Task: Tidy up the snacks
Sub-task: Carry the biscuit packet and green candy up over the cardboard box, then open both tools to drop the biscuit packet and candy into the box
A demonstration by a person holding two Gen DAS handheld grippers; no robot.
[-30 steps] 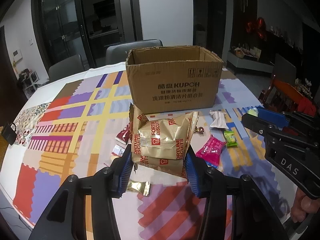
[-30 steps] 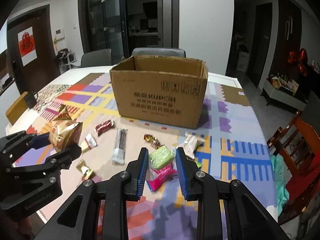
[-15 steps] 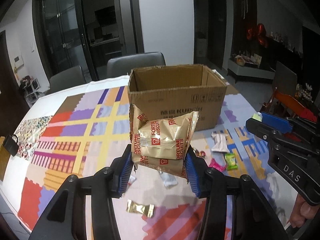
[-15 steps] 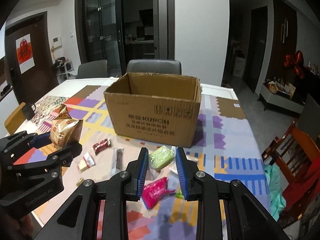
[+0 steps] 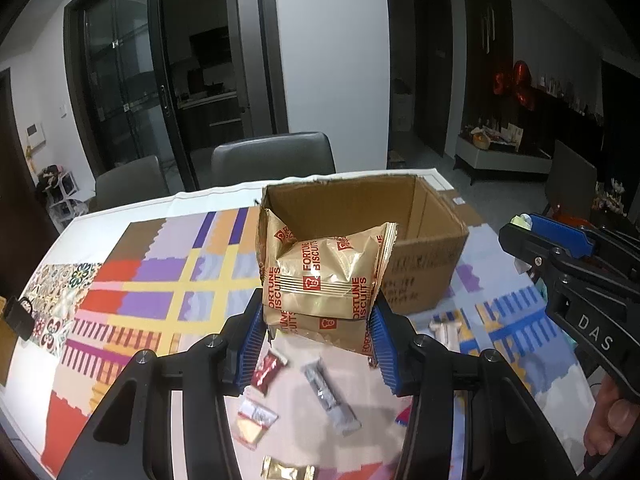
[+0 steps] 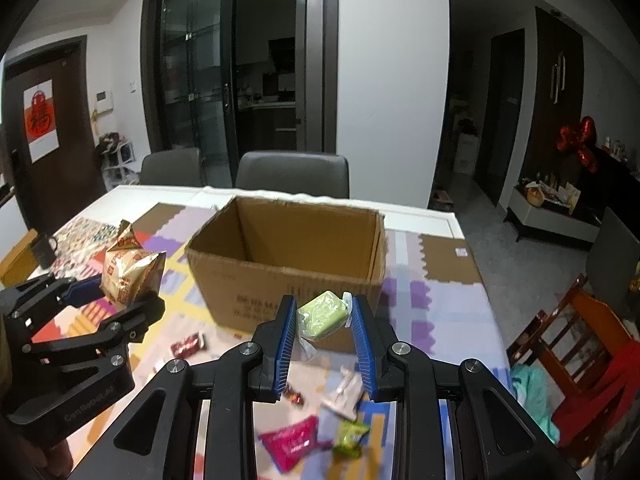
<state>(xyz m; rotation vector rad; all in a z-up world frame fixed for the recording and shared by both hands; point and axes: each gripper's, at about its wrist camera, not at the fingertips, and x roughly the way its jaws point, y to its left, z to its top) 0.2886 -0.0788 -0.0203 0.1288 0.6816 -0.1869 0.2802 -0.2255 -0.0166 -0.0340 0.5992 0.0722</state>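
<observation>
Above the worktop's middle, you have raised both loads: your left hand-held gripper [image 5: 318, 338] clamps the biscuit bag [image 5: 320, 280], your right hand-held gripper [image 6: 323, 338] the green snack [image 6: 322, 314], nearing the box [image 6: 288, 256] for dropping.

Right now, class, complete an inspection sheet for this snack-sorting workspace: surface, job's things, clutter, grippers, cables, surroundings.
Surface: table under a multicoloured patchwork cloth.
Job's things: open brown cardboard box, no snacks visible inside; gold Fortune Biscuits bag; pale green wrapped snack.
Clutter: loose snacks on the cloth, including a red wrapper, a silver bar, a pink packet, a small gold packet.
Grippers: left gripper shut on the biscuit bag; right gripper shut on the green snack.
Cables: nothing seen.
Surroundings: grey chairs, glass doors, red wooden chair.
</observation>
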